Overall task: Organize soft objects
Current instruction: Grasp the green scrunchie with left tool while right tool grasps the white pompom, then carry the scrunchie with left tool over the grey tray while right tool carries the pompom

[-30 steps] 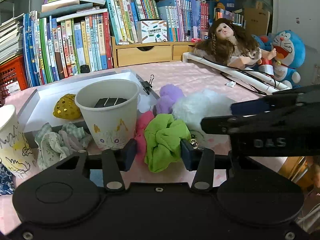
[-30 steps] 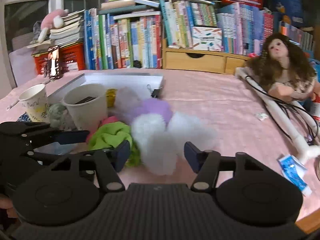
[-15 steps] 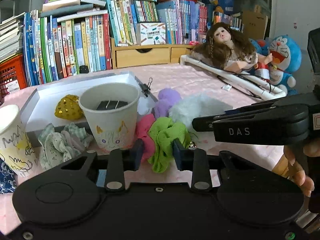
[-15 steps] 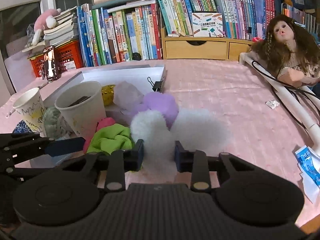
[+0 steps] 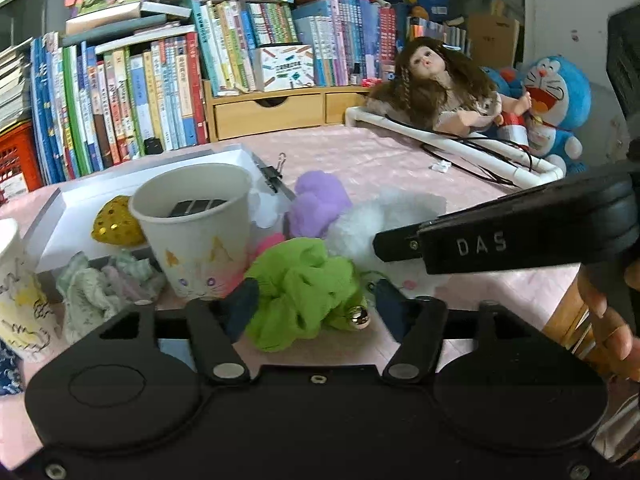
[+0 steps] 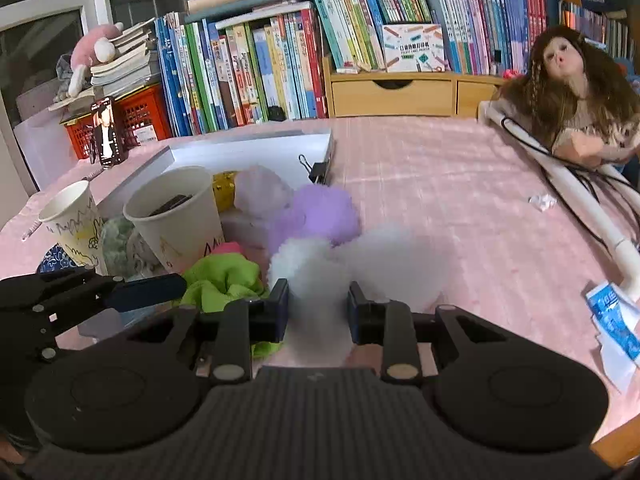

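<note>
A green scrunchie (image 5: 300, 292) with a small gold bell lies on the pink tablecloth. My left gripper (image 5: 316, 308) has it between its jaws, which are opening and no longer pinch it. Beside it, my right gripper (image 6: 318, 304) is shut on a white fluffy scrunchie (image 6: 312, 272), squeezing its near lobe. A purple fluffy piece (image 6: 324, 212) and a pink scrunchie (image 5: 268, 244) lie just behind. A white tray (image 5: 80, 196) holds a yellow sequined scrunchie (image 5: 114, 220). A pale checked scrunchie (image 5: 100, 284) lies in front of the tray.
A paper cup (image 5: 196, 232) stands against the green and pink scrunchies; a second cup (image 6: 72, 220) is further left. A binder clip (image 6: 316, 168) sits on the tray's corner. A doll (image 6: 576, 92), white pipes (image 6: 560, 176), books and wooden drawers line the back and right.
My left jaws closed tight on the green scrunchie half a second ago and have now spread apart again. My right jaws closed onto the white fluffy scrunchie and stay on it.
</note>
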Available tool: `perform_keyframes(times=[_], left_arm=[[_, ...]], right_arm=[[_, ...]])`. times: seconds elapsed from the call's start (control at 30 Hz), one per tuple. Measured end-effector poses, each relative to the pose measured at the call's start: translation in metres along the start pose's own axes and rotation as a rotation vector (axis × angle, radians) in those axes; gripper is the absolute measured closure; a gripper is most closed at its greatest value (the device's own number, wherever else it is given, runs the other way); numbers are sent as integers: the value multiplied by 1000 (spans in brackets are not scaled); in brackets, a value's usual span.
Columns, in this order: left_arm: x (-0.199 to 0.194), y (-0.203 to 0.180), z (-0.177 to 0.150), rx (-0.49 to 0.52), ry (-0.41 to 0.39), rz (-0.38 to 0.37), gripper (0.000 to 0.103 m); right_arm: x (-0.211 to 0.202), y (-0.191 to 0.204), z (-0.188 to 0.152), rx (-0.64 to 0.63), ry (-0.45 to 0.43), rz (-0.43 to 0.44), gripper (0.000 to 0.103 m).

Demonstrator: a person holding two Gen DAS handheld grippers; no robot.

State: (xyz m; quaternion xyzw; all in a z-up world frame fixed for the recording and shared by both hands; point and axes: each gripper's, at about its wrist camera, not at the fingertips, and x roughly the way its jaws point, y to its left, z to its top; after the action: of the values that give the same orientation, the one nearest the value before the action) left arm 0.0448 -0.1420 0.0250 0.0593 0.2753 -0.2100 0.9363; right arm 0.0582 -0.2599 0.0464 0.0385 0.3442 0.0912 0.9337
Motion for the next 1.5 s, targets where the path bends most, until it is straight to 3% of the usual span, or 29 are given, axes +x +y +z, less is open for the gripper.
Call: perform_keyframes(times=[0.07, 0.13, 0.17, 0.27, 0.37, 0.73, 1.07, 1.33, 1.5], left_arm=[[4, -4, -2, 14, -5, -1, 25], [9, -10, -3, 36, -10, 8, 25], [11, -13, -4, 55, -9, 13, 31], [15, -19, -5, 96, -5, 53, 68], [10, -15, -3, 71, -4, 51, 74], [-43, -1, 33, 64, -126, 8, 76], [-66, 69, 105, -90, -120, -72, 76], [-54, 124, 152, -178, -146, -1, 76], [-16, 159, 175, -218, -82, 78, 76]], right_arm=[[0, -4, 1, 23, 7, 15, 69], [1, -7, 1, 44, 13, 29, 69], [1, -9, 1, 55, 16, 35, 69], [0, -13, 2, 74, 18, 43, 69], [-2, -14, 2, 88, 13, 48, 69], [-30, -8, 24, 76, -92, 49, 70], [-37, 0, 81, 42, -207, 42, 71], [-10, 15, 122, 39, -217, 72, 71], [21, 22, 141, 44, -182, 79, 71]])
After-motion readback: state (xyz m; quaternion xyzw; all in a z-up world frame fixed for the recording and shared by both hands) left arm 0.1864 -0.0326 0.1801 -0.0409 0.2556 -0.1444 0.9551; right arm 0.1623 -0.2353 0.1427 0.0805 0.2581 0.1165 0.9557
